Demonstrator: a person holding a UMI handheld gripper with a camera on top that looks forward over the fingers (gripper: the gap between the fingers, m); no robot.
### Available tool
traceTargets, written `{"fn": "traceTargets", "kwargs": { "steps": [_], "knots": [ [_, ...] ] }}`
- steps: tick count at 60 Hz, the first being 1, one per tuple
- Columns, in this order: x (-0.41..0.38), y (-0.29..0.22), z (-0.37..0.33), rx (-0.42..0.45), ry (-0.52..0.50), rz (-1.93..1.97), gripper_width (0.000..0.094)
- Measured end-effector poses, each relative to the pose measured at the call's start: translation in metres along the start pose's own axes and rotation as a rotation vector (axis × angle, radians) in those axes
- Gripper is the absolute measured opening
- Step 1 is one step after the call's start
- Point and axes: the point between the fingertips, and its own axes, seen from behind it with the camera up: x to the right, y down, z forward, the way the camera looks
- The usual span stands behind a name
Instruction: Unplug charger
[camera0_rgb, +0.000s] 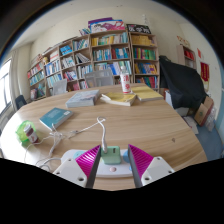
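A pale green charger (110, 153) is plugged into a white power strip (108, 167) on the wooden table (140, 125). A white cable (78, 132) runs from the charger's top, loops left across the table. My gripper (111, 157) is open, its magenta pads (88, 157) on either side of the charger. The charger stands between the fingers with a small gap at each side. The fingers rest over the power strip.
A teal book (54, 117) and a white-green device (26, 131) lie left. A stack of books (83, 98), a yellow book (120, 99) and a can (125, 84) stand further back. Bookshelves (100, 55) line the far wall. A dark chair (180, 85) stands right.
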Motion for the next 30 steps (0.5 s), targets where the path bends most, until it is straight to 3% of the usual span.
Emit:
{"fn": "traceTargets", "kwargs": {
  "steps": [5, 12, 13, 25, 30],
  "knots": [
    [-0.001, 0.012, 0.014, -0.045, -0.013, 0.005, 0.0518],
    [-0.005, 0.015, 0.015, -0.016, -0.013, -0.072, 0.0457],
    [-0.008, 0.015, 0.015, -0.014, -0.024, -0.072, 0.0359],
    [-0.009, 0.014, 0.017, -0.028, -0.045, -0.099, 0.0273],
    [-0.007, 0.014, 0.014, -0.071, -0.061, -0.101, 0.0225]
  ]
}}
